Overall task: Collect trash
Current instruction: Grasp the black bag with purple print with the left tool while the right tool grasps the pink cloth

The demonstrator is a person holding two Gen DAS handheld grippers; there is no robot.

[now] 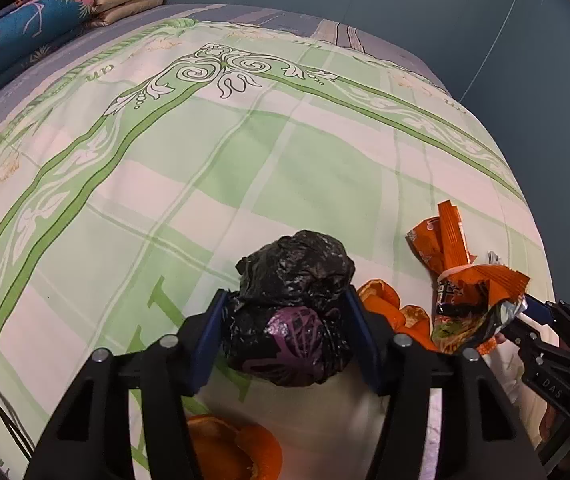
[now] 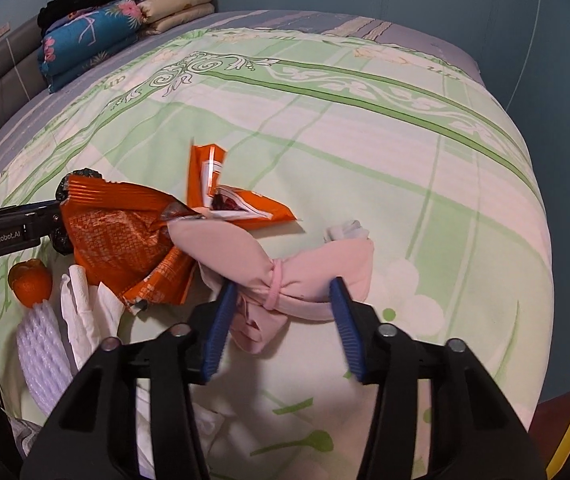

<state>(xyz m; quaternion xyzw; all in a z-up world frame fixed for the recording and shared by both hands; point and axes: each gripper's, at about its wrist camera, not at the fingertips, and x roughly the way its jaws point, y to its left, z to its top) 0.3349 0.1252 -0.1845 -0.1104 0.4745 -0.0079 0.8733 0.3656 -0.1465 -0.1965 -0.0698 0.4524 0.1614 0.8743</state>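
The left claw (image 1: 285, 336) pinches a crumpled black plastic bag (image 1: 295, 280), its two blue pads pressed against the bundle's sides; a purple patch shows through the plastic on the part facing the camera. That bag is the landmark here, and it sits on a bed covered by a pale green-and-white quilt (image 1: 245, 152) with darker green scrollwork borders. Just right of the black bag lie pieces of orange peel (image 1: 389, 304), and beyond them, further right, an orange snack wrapper (image 1: 449, 236) stands crumpled with its torn strips pointing up. Nearer the camera than the bag, partly hidden under the left claw's frame, is another curl of orange peel (image 1: 237, 452). In the right wrist view, the right claw (image 2: 281, 300) is closed on a pink cloth bundle (image 2: 285, 276) tied in the middle with a pink band, one blue pad at each side of it and both touching the fabric. This bundle lies to the right of the black bag, past the wrapper, which overlaps its left end. On the near side of the wrapper are white tissue (image 2: 85, 296), a white foam fruit net (image 2: 43, 356) and a whole mandarin (image 2: 31, 280), all close together on the quilt. Well beyond the bag, at the far left corner of the bed, folded blankets (image 1: 37, 28) are stacked.
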